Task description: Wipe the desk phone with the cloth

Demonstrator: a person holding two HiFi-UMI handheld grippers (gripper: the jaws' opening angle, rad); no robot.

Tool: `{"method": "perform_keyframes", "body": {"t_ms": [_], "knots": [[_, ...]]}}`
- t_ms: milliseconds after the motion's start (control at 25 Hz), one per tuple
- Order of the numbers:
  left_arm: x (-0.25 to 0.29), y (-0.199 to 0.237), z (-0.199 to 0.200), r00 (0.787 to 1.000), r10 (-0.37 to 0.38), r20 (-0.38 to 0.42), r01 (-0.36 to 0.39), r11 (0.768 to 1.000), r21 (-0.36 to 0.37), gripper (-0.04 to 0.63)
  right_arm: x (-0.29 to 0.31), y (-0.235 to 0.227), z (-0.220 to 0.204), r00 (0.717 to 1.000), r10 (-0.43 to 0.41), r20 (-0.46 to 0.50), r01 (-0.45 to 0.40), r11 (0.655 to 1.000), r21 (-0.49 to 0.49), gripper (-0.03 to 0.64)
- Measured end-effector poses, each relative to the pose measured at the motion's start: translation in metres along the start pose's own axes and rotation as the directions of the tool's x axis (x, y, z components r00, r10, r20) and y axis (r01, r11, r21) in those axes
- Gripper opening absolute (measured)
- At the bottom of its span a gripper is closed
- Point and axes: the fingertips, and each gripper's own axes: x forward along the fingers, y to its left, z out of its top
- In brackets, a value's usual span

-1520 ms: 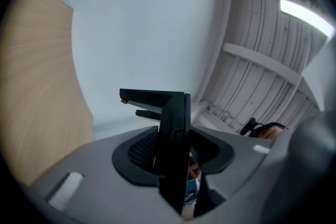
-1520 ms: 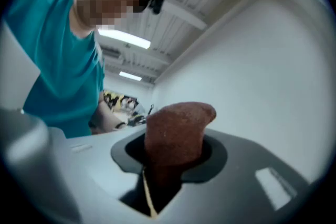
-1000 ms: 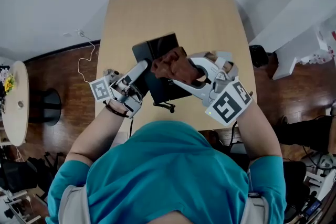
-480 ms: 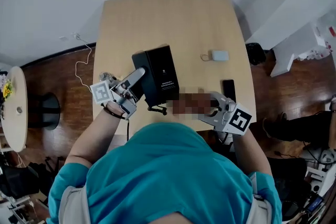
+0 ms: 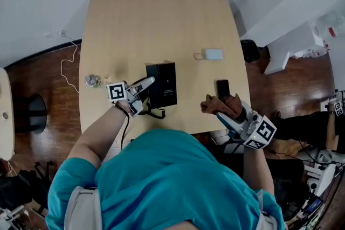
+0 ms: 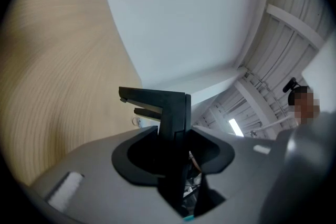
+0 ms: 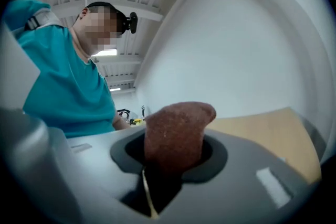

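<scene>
Right now my left gripper is clamped on the desk phone. In the left gripper view, a black angled part of the phone stands up between the jaws, pinched from both sides. From the head view, the phone is a black block near the front edge of the light wooden table, a little left of the middle. Its dark cord loops out toward me. I cannot tell whether its base sits flat on the tabletop or hangs just above it.

My right gripper is closed on the cloth, a reddish-brown bundle. In the right gripper view, it bulges up out of the jaws as a rounded lump. That hand is over the right front corner of the table, well apart from the phone, so the cloth touches no part of it.

Just beyond the cloth, a flat black handset lies on the table. Farther back there is a small pale grey box with a short lead. At the left edge, beside my left wrist, stands a small clear bottle. A thin white cable trails over the dark wooden floor to the left of the table.
</scene>
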Motion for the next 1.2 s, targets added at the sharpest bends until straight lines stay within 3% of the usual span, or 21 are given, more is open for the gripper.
{"method": "perform_keyframes", "body": {"t_ms": [200, 360, 440, 600, 760, 920, 1080, 1200], "knots": [[0.016, 0.049, 0.007, 0.997, 0.056, -0.061, -0.054, 0.998, 0.039, 0.189, -0.019, 0.002, -0.008, 0.998, -0.039, -0.052, 0.040, 0.999, 0.011, 0.138], [0.014, 0.077, 0.019, 0.988, 0.111, -0.103, -0.096, 0.985, 0.141, 0.190, -0.031, 0.003, -0.009, 0.996, -0.064, -0.064, 0.065, 0.998, 0.016, 0.138], [0.014, 0.082, 0.023, 0.989, 0.099, -0.106, -0.085, 0.987, 0.133, 0.187, -0.036, 0.000, -0.010, 0.995, -0.076, -0.071, 0.077, 0.997, 0.013, 0.137], [0.018, 0.082, 0.024, 0.995, 0.047, -0.083, -0.045, 0.999, 0.025, 0.184, -0.042, -0.010, -0.008, 0.994, -0.096, -0.059, 0.097, 0.995, 0.017, 0.138], [0.003, 0.105, 0.029, 0.974, 0.207, -0.097, -0.192, 0.971, 0.140, 0.184, -0.041, -0.015, -0.005, 0.994, -0.095, -0.049, 0.095, 0.995, 0.009, 0.138], [0.005, 0.106, 0.027, 0.981, 0.171, -0.087, -0.161, 0.981, 0.111, 0.184, -0.036, -0.014, -0.003, 0.996, -0.083, -0.044, 0.084, 0.996, 0.001, 0.137], [-0.007, 0.126, 0.027, 0.949, 0.307, -0.077, -0.297, 0.948, 0.117, 0.239, -0.036, -0.014, -0.003, 0.996, -0.079, -0.035, 0.079, 0.997, -0.001, 0.137], [-0.009, 0.125, 0.027, 0.919, 0.390, -0.062, -0.377, 0.912, 0.159, 0.242, -0.036, -0.015, 0.000, 0.997, -0.068, -0.022, 0.068, 0.998, -0.006, 0.138]]}}
